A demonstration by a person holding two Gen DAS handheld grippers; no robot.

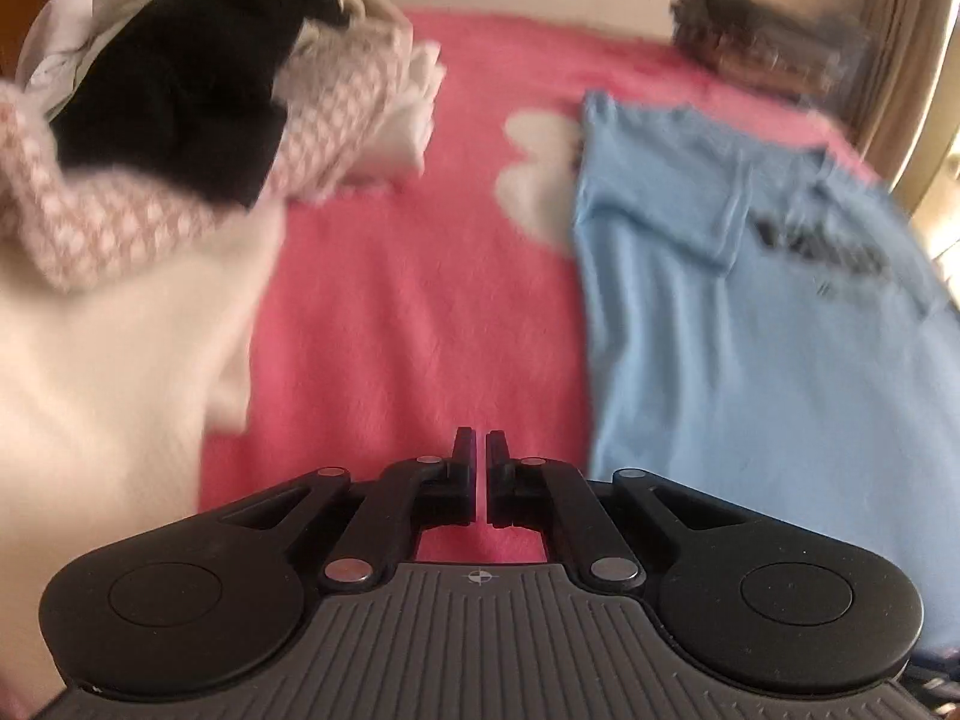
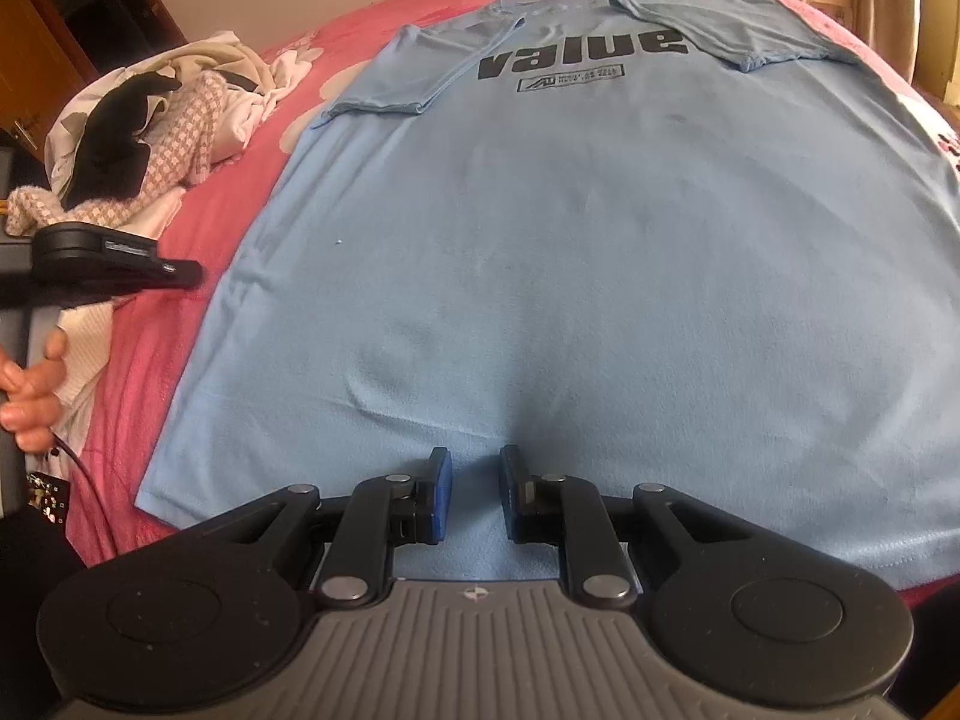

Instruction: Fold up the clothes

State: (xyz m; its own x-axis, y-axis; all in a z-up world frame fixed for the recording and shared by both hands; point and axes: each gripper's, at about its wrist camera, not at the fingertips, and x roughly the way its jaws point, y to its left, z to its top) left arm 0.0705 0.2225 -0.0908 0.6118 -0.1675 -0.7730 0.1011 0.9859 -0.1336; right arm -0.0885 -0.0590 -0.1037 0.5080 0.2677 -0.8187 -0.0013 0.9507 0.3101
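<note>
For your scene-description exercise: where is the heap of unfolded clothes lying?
The heap of unfolded clothes lies on the pink blanket, upper left in both wrist views, left of the blue T-shirt.

The light blue T-shirt is showing the word "value" in heavy black lower-case letters across its chest in the right wrist view. Just below it a small outlined box label is carrying finer print, too small to read. In the left wrist view the same print is blurring past reading.

A T-shirt lies flat on the bed, a clothes pile to its left.
</note>
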